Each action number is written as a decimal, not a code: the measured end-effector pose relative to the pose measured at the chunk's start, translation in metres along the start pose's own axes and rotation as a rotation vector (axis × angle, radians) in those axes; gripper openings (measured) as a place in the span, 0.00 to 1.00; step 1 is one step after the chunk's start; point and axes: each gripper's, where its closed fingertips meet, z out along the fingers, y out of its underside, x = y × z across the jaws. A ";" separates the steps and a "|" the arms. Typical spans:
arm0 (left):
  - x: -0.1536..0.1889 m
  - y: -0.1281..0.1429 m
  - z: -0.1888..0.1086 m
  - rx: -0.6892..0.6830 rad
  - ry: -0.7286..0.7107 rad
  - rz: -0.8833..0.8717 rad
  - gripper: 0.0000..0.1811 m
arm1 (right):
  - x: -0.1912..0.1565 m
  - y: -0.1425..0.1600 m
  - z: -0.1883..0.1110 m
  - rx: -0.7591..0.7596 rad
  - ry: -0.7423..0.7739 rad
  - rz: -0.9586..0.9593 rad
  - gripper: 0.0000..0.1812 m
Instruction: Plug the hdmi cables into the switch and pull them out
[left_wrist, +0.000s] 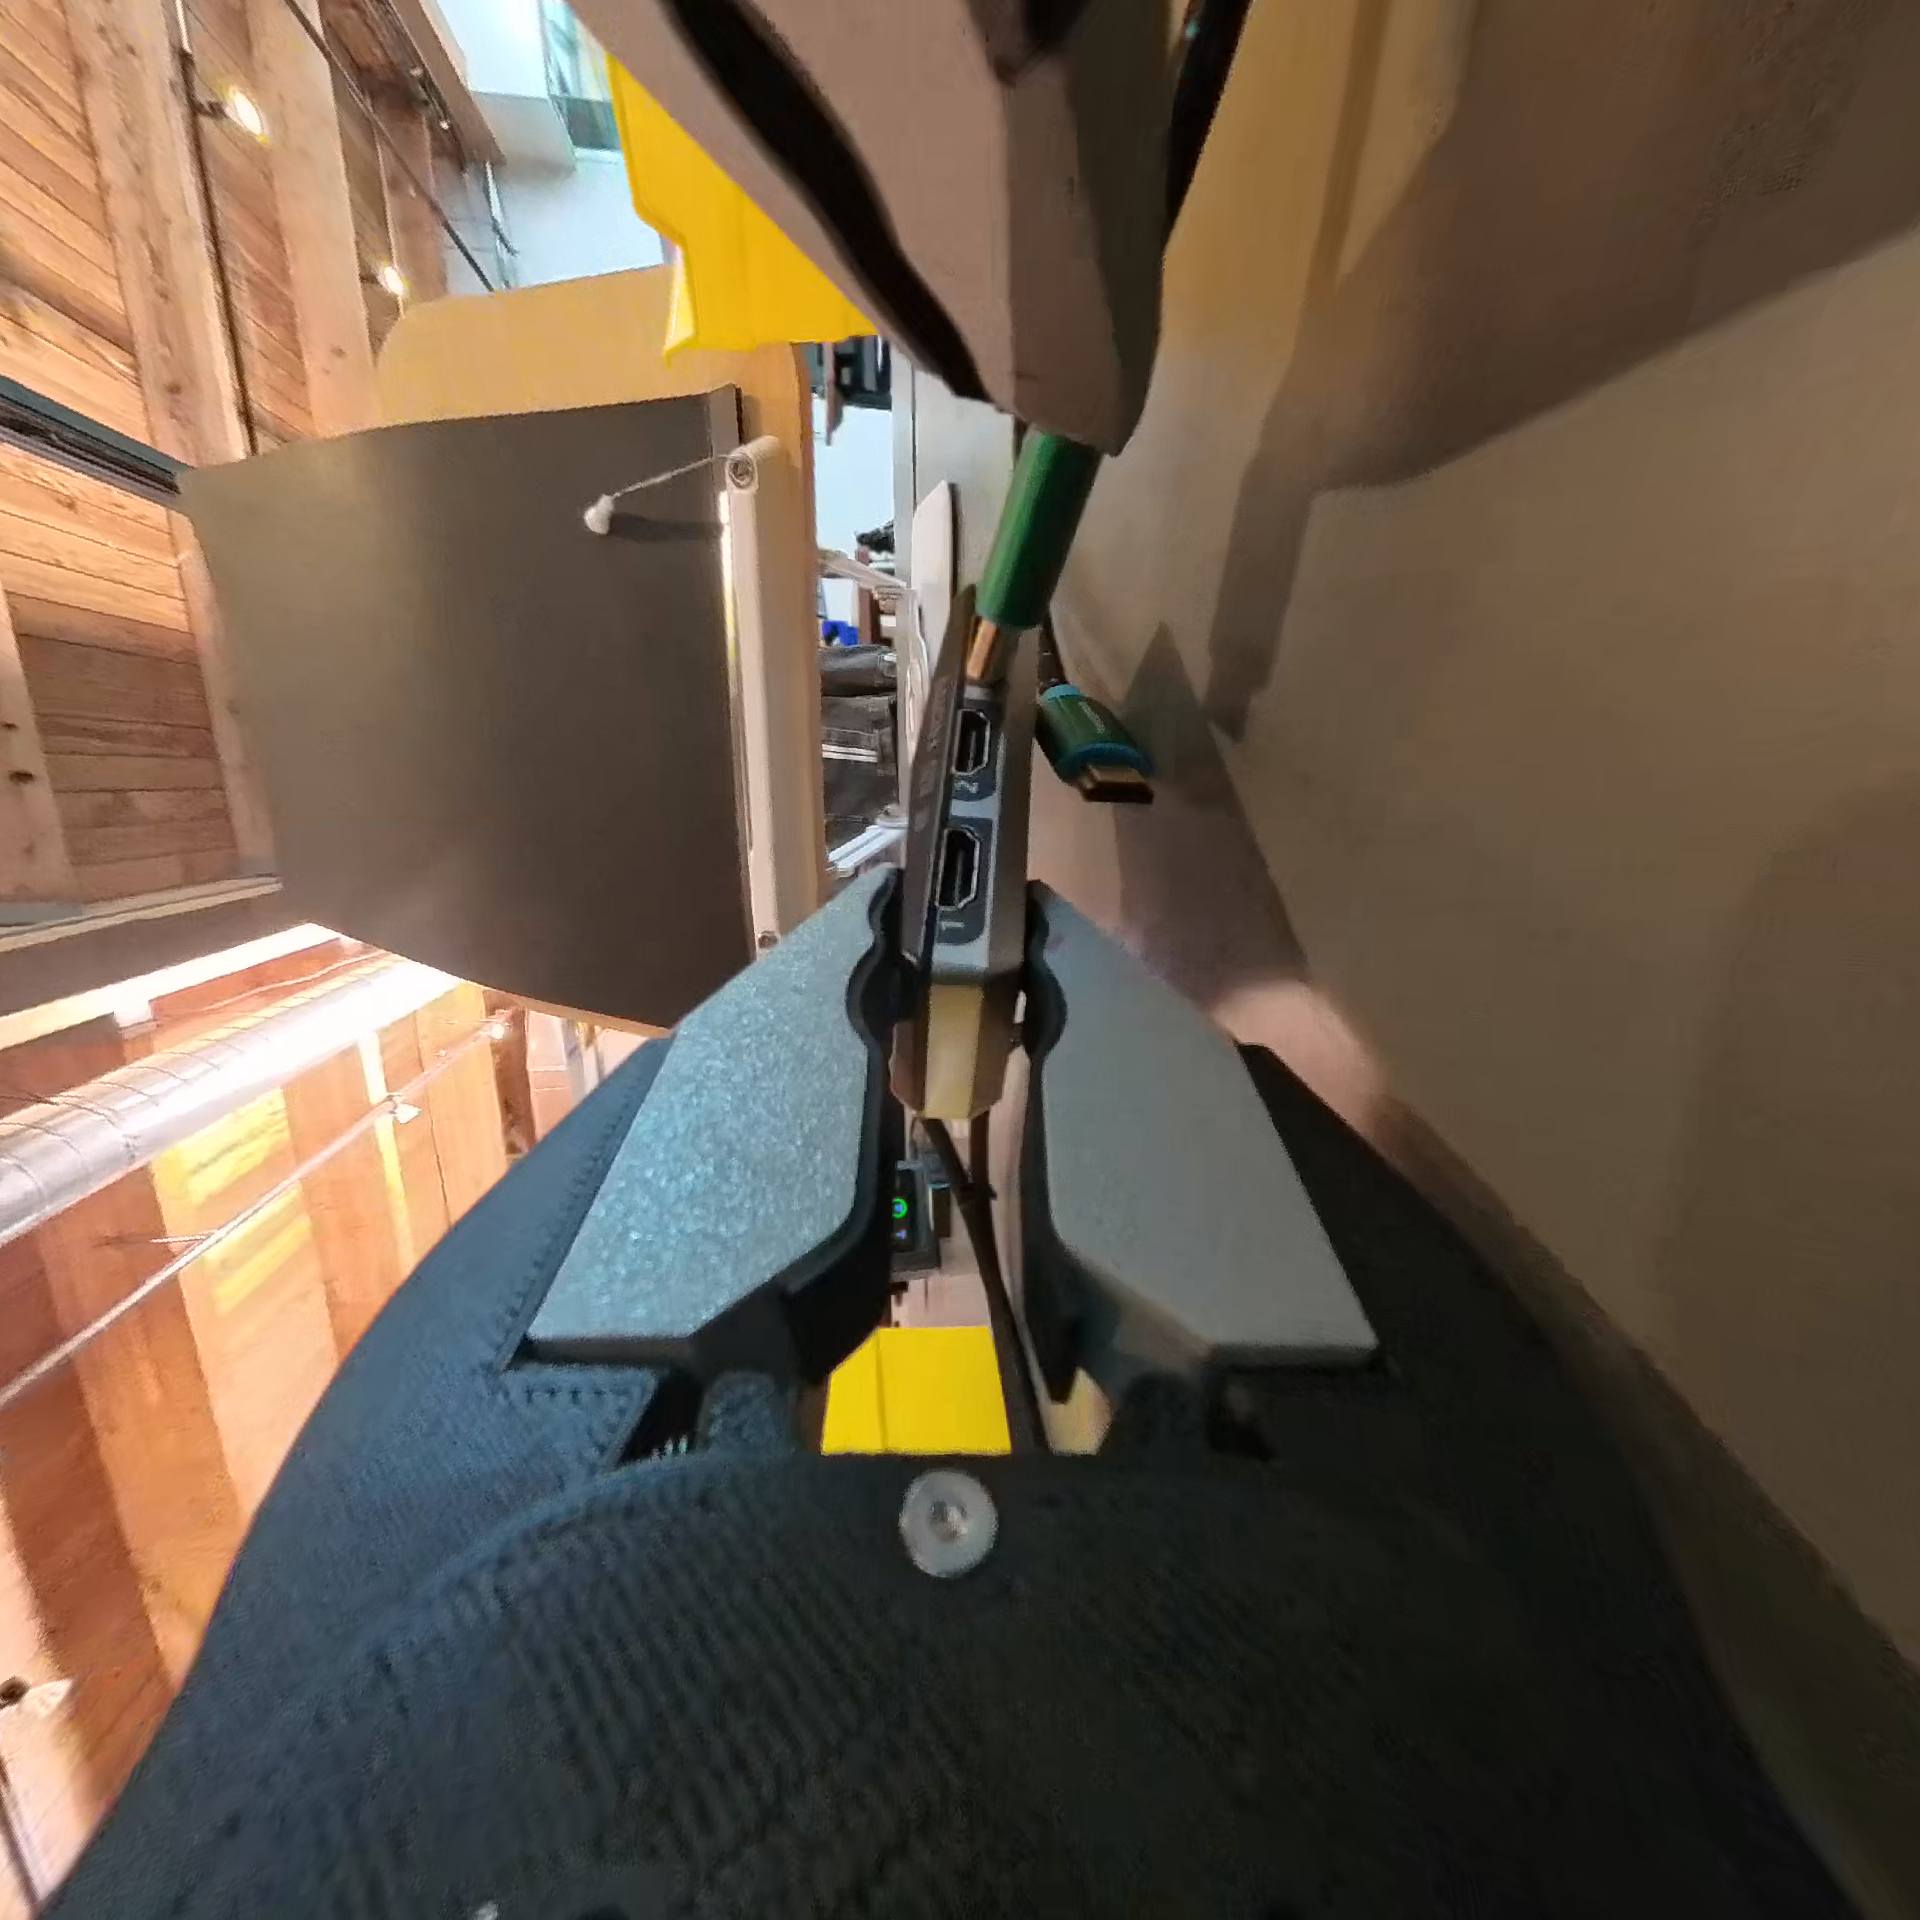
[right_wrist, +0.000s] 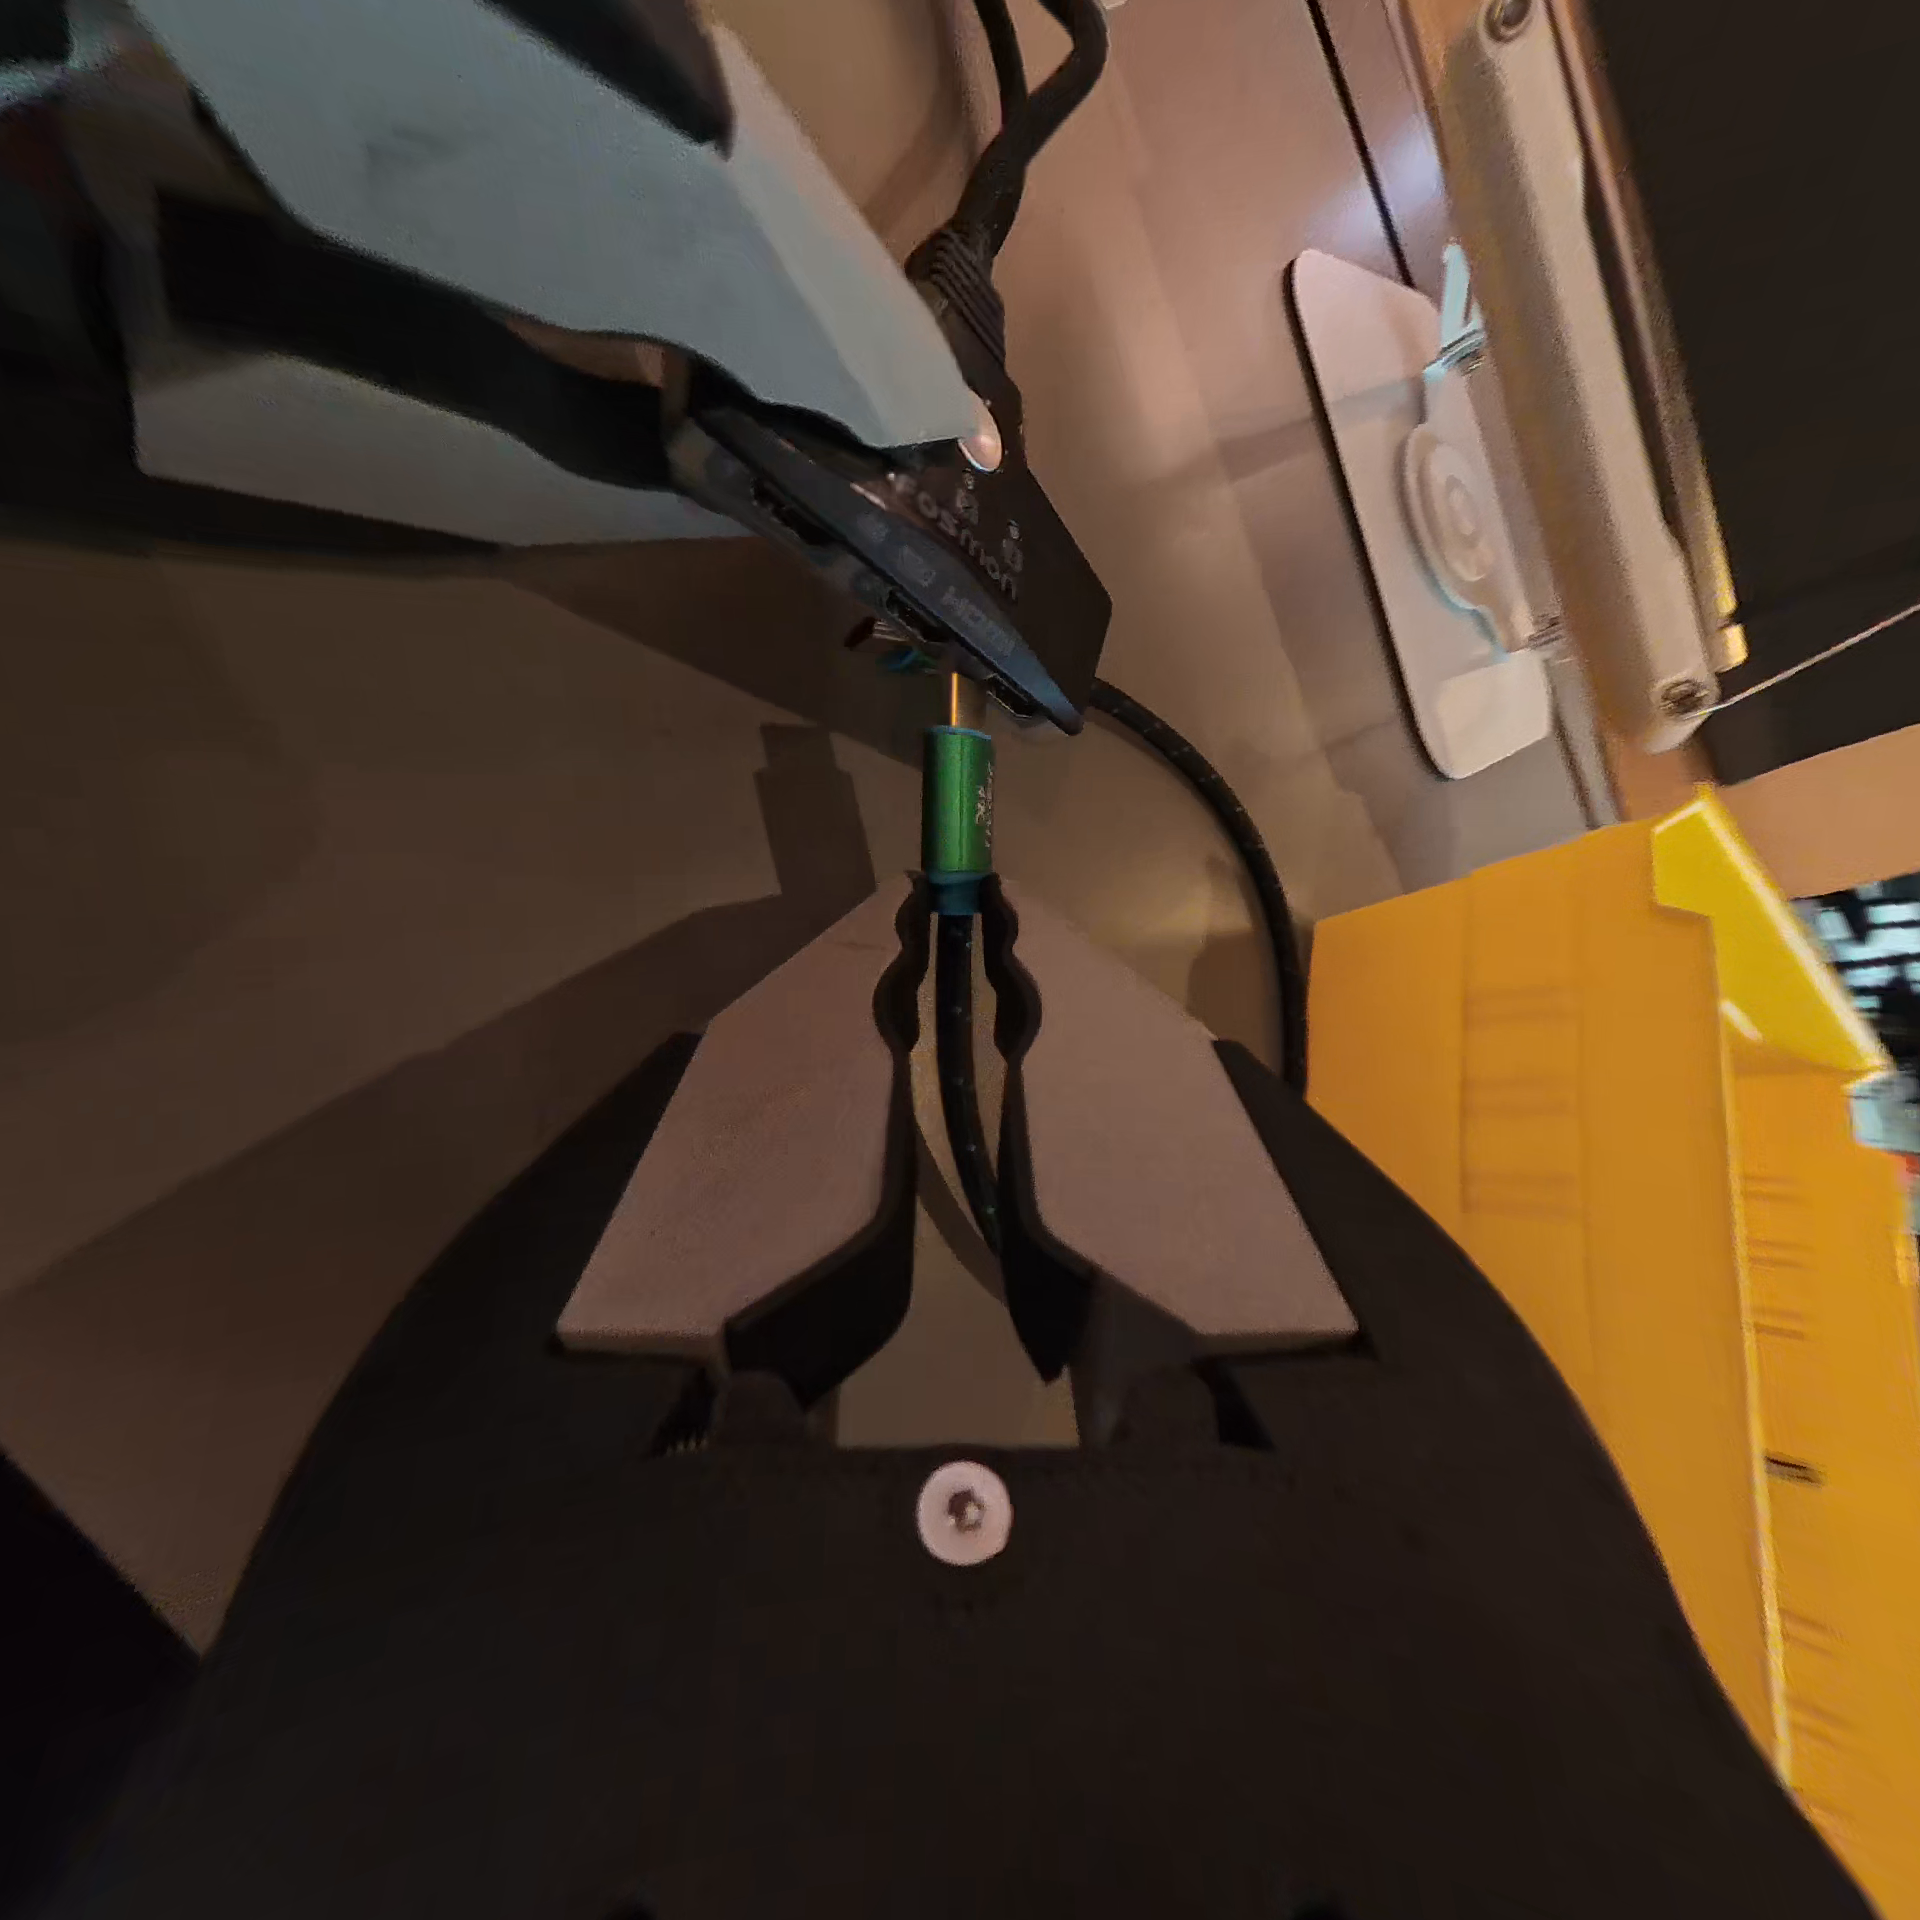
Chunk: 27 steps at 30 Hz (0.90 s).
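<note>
Your left gripper (left_wrist: 961, 940), rolled sideways, jaws clamped on the switch (left_wrist: 951, 821), your right gripper (right_wrist: 954, 902), jaws pinched on the green plug (right_wrist: 958, 800), pointing toward the left gripper

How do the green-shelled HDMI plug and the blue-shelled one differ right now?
The green plug is held by the right gripper, on the cable just behind its shell; the blue plug is held by nothing. The green plug's gold tip meets the end port of the switch, itself clamped in the left gripper; the blue plug's tip is bare, beside the switch. Both have gold tips.
</note>
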 end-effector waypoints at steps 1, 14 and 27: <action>0.000 -0.001 0.000 -0.004 -0.002 0.009 0.10 | 0.001 0.001 0.000 -0.012 0.027 -0.033 0.04; 0.000 -0.019 -0.008 0.070 -0.014 0.048 0.10 | 0.010 0.017 -0.002 0.062 0.061 -0.007 0.04; 0.002 -0.012 -0.001 0.031 0.003 0.035 0.10 | 0.021 0.020 0.002 -0.081 0.103 -0.068 0.04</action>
